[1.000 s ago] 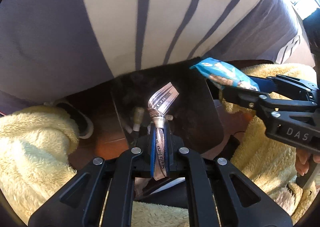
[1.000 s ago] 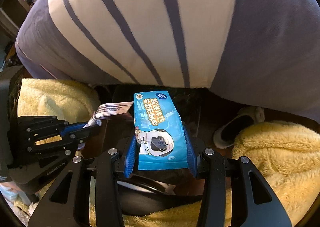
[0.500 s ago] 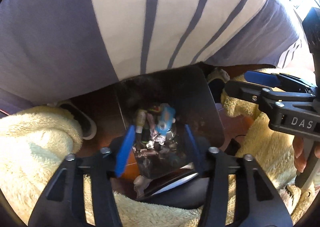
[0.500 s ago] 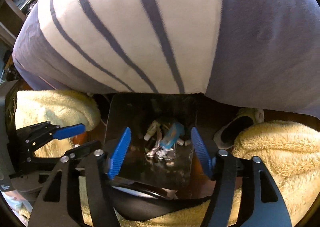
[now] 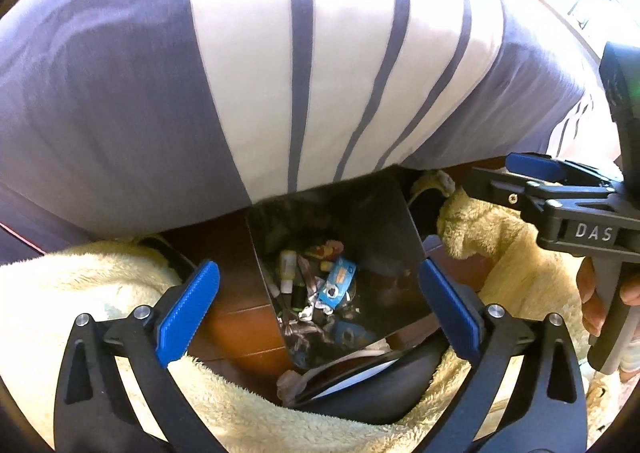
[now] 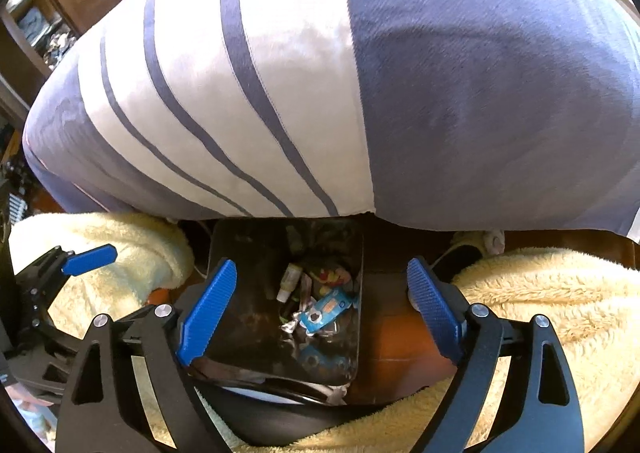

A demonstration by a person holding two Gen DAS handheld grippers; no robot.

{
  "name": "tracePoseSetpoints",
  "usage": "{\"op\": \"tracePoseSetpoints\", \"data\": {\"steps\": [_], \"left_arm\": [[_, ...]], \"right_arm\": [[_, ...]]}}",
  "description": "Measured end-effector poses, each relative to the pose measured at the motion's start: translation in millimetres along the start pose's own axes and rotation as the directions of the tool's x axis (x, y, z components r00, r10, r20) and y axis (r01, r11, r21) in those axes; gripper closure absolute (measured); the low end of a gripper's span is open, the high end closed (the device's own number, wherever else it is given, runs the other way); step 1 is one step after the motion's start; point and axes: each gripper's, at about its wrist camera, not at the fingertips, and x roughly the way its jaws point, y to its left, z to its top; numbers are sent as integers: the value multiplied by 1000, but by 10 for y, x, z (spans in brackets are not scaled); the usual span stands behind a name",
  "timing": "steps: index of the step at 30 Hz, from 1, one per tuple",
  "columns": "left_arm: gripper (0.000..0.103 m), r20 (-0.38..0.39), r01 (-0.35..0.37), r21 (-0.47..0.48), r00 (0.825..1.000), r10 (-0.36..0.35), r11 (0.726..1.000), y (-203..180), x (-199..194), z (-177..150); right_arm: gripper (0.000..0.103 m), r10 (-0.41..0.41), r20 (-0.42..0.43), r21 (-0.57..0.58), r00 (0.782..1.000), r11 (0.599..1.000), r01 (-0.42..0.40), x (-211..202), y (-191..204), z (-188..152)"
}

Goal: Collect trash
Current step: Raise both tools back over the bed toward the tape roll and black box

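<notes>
1. Left gripper (image 5: 318, 301): jaws spread wide and empty, blue pads on either side of the bin opening below.
2. Right gripper (image 6: 320, 303): jaws likewise spread wide, holding nothing, poised over the same bin; in the left wrist view it enters from the right edge, gripped by a hand (image 5: 592, 301).
3. Cream fleece fabric (image 6: 552, 293): lies on both sides of the bin, nearest the cameras.
4. Trash bin (image 6: 248, 253): dark, rectangular, open-topped, standing on the wooden floor (image 6: 394, 337) between the fleece folds, directly beneath both grippers.
5. Trash, all lying at the bin's bottom:
   - blue snack packet (image 6: 326, 311), lying on top of the pile, towards the bin's right wall in the right wrist view;
   - silver crumpled wrapper (image 6: 294, 319), touching the blue packet's left end;
   - small white bottle (image 6: 289, 282), just beyond the wrapper;
   - red and yellow wrapper (image 6: 332, 273), at the far side of the pile.
6. Slipper (image 6: 468, 249): on the floor, right of the bin, partly hidden.
7. Striped bedding (image 5: 304, 65): purple-grey and white, bulging over the bin's far edge and filling the upper field.
</notes>
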Motion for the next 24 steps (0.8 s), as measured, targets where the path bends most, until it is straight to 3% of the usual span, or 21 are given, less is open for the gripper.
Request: {"op": "tracePoseSetpoints", "data": {"steps": [17,24], "left_arm": [[8,34,1,6,999,-1,1000,-50,-142,37],[8,75,-29,-3,997,30,1000,21,-295,105]], "right_arm": [[14,11,17,39,1000,999,-11,-113,-100,16],[14,-5,65,36,998,999,3,-285,-111,86]]}}
